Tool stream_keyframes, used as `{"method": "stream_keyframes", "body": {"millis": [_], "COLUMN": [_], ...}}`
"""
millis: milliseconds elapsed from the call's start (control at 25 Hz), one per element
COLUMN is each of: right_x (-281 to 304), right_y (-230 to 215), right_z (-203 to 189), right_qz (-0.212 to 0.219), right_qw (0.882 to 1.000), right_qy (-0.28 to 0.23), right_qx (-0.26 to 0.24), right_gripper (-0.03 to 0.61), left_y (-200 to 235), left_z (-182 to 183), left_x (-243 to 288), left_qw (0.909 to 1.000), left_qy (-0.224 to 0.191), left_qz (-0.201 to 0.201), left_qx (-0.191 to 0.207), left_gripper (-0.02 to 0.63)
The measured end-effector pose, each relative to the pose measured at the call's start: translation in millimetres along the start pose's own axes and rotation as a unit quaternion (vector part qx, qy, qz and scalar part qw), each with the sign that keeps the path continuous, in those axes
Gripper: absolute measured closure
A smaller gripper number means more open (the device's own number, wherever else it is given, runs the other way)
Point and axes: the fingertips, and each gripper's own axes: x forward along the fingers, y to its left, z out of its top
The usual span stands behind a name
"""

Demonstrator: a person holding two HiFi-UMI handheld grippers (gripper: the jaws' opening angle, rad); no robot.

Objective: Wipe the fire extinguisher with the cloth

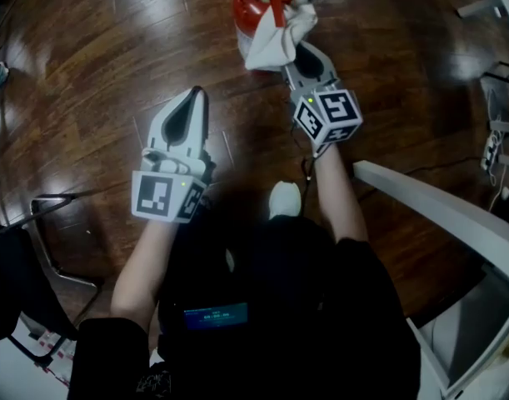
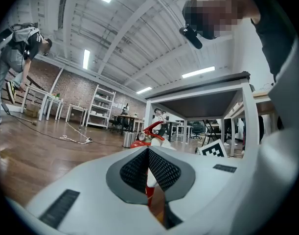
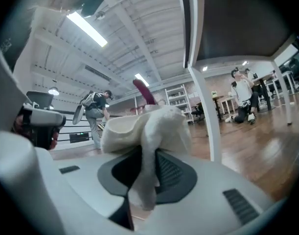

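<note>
Nearest me, both forearms reach forward from the dark-sleeved torso, left held back and right stretched further out. My left gripper (image 1: 195,97) hovers over the wood floor (image 1: 87,57) with its tips pointed ahead. In the left gripper view its jaws (image 2: 148,153) meet at the tips with nothing between them, leaving only a thin slit nearer the camera. Red shows through that slit.

My right gripper (image 1: 300,57) is angled up and left, and its jaws are clamped on the cloth (image 1: 275,40). The right gripper view shows the white cloth (image 3: 154,126) pinched between the dark pads (image 3: 171,173), bunched above them with a tail hanging below.

In the head view the cloth lies against the right side of the fire extinguisher (image 1: 250,7), which stands on the floor just beyond the right gripper. The left gripper view shows its red top and lever (image 2: 150,130) from the side, with the right gripper's marker cube (image 2: 215,150) beside it. The right gripper view hides most of the extinguisher behind the cloth. A white table leg (image 3: 203,111) rises just behind.
</note>
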Motion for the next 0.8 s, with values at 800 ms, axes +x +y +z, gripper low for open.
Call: {"method": "stream_keyframes", "body": {"millis": [800], "right_x": [-31.5], "right_y": [-69.1], "right_z": [-7.1], "right_qz": [0.017], "right_qw": [0.996], "right_qy": [-0.026], "right_qx": [0.087], "right_gripper": [0.492], "left_y": [-1.9], "left_z": [-6.2], "left_x": [4.4], "left_qw": [0.9998], "left_qy": [0.01], "left_qz": [-0.007], "left_qx": [0.015], "left_gripper": [0.611]}}
